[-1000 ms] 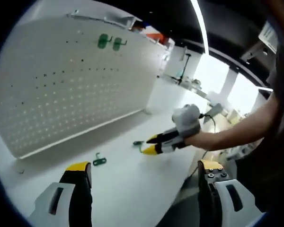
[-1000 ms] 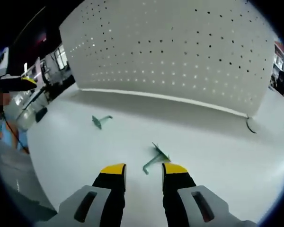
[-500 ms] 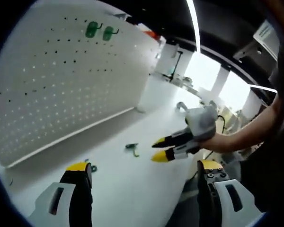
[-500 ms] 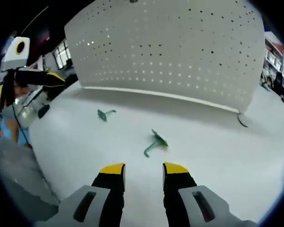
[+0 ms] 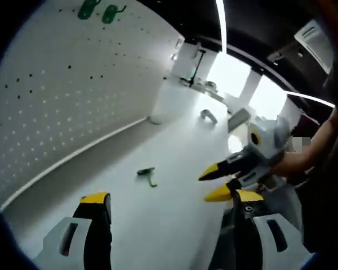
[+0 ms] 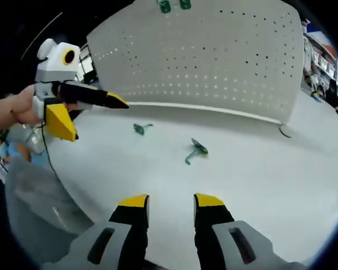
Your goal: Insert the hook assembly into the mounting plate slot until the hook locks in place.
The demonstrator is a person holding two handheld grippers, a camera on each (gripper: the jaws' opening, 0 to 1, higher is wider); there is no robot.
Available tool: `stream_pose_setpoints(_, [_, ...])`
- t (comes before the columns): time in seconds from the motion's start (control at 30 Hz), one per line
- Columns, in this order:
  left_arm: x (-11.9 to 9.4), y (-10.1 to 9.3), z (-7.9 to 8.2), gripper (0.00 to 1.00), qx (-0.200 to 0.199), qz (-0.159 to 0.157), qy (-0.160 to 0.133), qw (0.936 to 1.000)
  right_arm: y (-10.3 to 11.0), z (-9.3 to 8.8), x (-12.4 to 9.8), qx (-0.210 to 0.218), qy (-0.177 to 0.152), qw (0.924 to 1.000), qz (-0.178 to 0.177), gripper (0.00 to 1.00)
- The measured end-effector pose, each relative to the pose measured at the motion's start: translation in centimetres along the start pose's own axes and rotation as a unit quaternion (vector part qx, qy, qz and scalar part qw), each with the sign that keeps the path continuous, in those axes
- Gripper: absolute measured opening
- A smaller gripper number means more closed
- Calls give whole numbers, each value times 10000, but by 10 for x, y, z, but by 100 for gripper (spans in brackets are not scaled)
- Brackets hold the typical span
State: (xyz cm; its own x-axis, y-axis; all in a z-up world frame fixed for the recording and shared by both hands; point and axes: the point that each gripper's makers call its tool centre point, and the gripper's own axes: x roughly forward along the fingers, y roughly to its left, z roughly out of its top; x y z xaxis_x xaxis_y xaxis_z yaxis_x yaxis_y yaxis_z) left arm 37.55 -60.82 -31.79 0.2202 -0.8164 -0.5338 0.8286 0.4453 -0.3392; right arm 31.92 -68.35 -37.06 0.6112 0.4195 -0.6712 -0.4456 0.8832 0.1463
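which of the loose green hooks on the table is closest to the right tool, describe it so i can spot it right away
Start at the big white pegboard standing at the back of the white table. Two small green hooks lie loose on the table in front of it. The nearer hook lies almost straight ahead of the right tool, while the other hook sits further left and closer to the board's bottom edge.

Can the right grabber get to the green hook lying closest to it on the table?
Probably yes. The right gripper is open and empty, and the nearest green hook lies ahead of it on the bare white table with nothing between. The left gripper hovers off to the side, clear of the path.
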Motion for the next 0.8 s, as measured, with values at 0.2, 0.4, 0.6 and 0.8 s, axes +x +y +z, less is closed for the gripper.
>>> stream_pose_setpoints(0.2, [21, 1, -1, 87, 196, -125, 75, 9997, 13, -2, -12, -49, -48, 9999, 79, 30])
stream_pose_setpoints(0.4, [43, 6, 4, 86, 203, -197, 83, 9996, 29, -7, -16, -157, -18, 9995, 268, 30])
stream_pose_setpoints(0.6, [67, 13, 7, 86, 297, -229, 208, 9991, 32, -5, -24, -31, -121, 9995, 284, 30])
stream_pose_setpoints(0.8, [90, 21, 8, 81, 340, -258, 232, 9988, 22, -7, -28, 183, -155, 9996, 179, 30])
